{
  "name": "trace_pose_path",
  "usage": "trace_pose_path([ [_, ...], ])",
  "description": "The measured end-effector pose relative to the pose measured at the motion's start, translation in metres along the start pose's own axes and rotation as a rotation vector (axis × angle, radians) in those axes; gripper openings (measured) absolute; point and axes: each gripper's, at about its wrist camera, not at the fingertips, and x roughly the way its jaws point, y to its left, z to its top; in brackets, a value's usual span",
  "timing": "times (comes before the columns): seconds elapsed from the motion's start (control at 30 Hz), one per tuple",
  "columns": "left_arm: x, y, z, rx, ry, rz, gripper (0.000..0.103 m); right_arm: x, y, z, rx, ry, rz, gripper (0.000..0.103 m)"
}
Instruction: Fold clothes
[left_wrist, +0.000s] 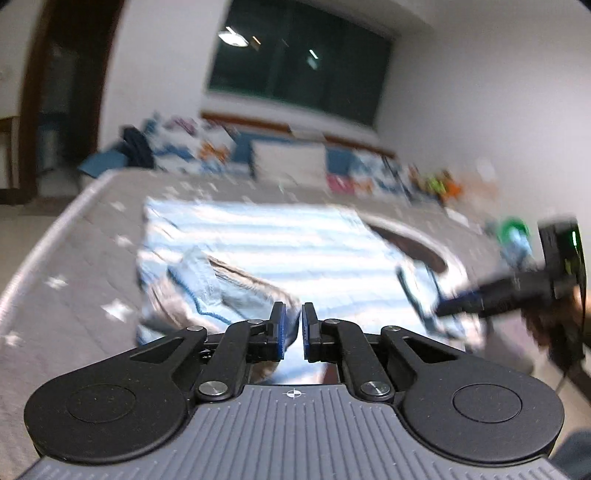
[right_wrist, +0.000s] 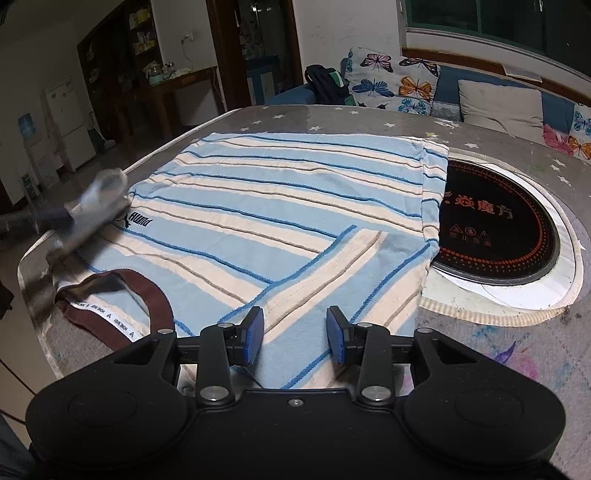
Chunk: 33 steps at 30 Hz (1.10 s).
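Note:
A light blue and cream striped T-shirt with a brown collar lies on the grey star-patterned table, its right sleeve folded inward. My right gripper is open and empty, hovering over the shirt's near edge. My left gripper has its jaws nearly closed with a narrow gap; shirt cloth lies below and ahead of it, and I cannot tell if any is pinched. The left wrist view is motion-blurred. The left gripper also shows in the right wrist view, blurred, at the shirt's left shoulder.
A black round cooktop is set in the table, partly under the shirt's right edge. A sofa with butterfly cushions stands behind. The table's left edge drops to the floor.

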Motion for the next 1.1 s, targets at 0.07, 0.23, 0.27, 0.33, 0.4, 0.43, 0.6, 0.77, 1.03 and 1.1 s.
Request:
trace_pose_path([
  [0.07, -0.002, 0.002, -0.001, 0.008, 0.011, -0.008, 0.012, 0.0, -0.001, 0.0, 0.002, 0.0, 0.003, 0.041],
  [0.23, -0.01, 0.033, 0.015, -0.078, -0.078, 0.009, 0.02, 0.0, -0.001, 0.0, 0.005, -0.001, 0.004, 0.042],
  [0.27, -0.009, 0.042, 0.019, -0.107, -0.093, 0.017, 0.02, 0.0, -0.001, 0.0, 0.005, -0.002, 0.004, 0.042],
  [0.33, 0.0, 0.059, 0.025, -0.18, -0.105, 0.039, 0.019, 0.0, -0.001, 0.0, 0.006, -0.002, 0.005, 0.042],
  [0.4, 0.006, 0.071, 0.028, -0.228, -0.101, 0.046, 0.018, 0.0, -0.001, 0.0, 0.007, -0.002, 0.004, 0.042],
  [0.43, 0.01, 0.076, 0.029, -0.237, -0.094, 0.057, 0.018, 0.0, -0.002, 0.0, 0.007, -0.002, 0.003, 0.042],
  [0.6, 0.036, 0.092, 0.032, -0.248, -0.028, 0.082, 0.018, -0.001, 0.0, 0.0, 0.006, 0.0, 0.0, 0.042],
  [0.77, 0.062, 0.089, 0.03, -0.233, 0.025, 0.071, 0.018, -0.001, 0.0, 0.0, 0.007, 0.001, 0.0, 0.044],
  [1.03, 0.056, 0.074, 0.032, -0.203, -0.008, 0.057, 0.02, -0.001, 0.0, 0.0, 0.003, 0.003, 0.0, 0.046],
  [1.1, 0.044, 0.064, 0.032, -0.152, -0.019, 0.055, 0.02, -0.002, 0.0, 0.0, 0.002, 0.003, 0.001, 0.046],
])
